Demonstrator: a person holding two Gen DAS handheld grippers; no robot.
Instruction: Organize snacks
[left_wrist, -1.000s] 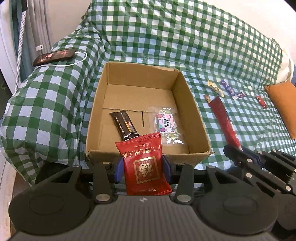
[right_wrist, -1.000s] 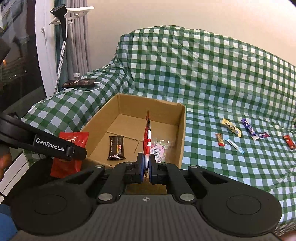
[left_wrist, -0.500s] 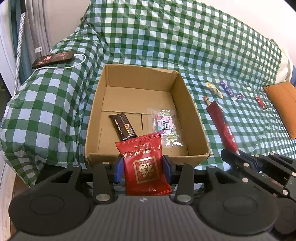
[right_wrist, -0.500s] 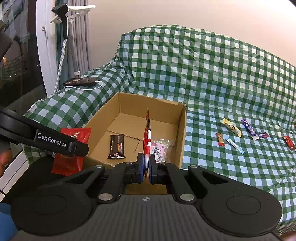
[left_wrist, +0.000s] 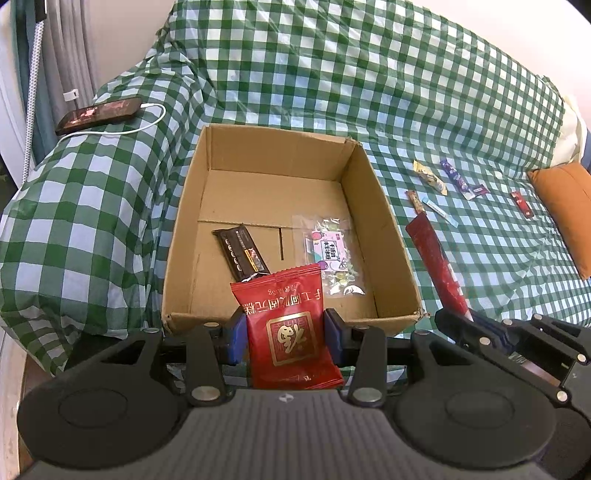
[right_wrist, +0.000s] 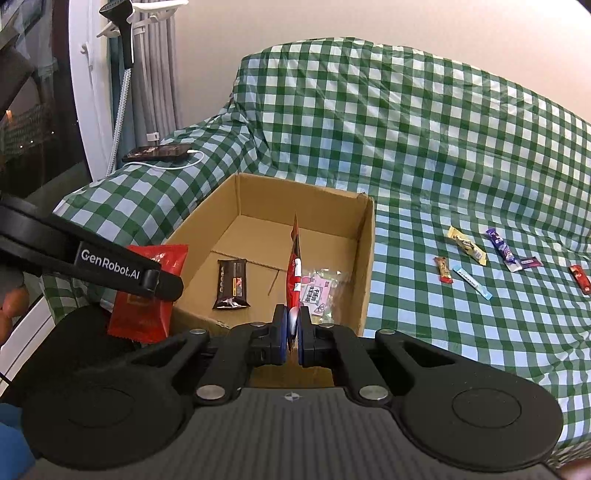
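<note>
My left gripper is shut on a red snack packet with gold print, held at the near rim of an open cardboard box. My right gripper is shut on a long thin red packet, seen edge-on over the box. In the left wrist view that long packet hangs just outside the box's right wall. Inside the box lie a dark brown bar and a clear candy bag. Several small snacks lie on the checked cloth to the right.
A green and white checked cloth covers the sofa. A phone on a white cable rests on the left armrest. An orange cushion sits at the far right. Curtains and a garment steamer stand at the left.
</note>
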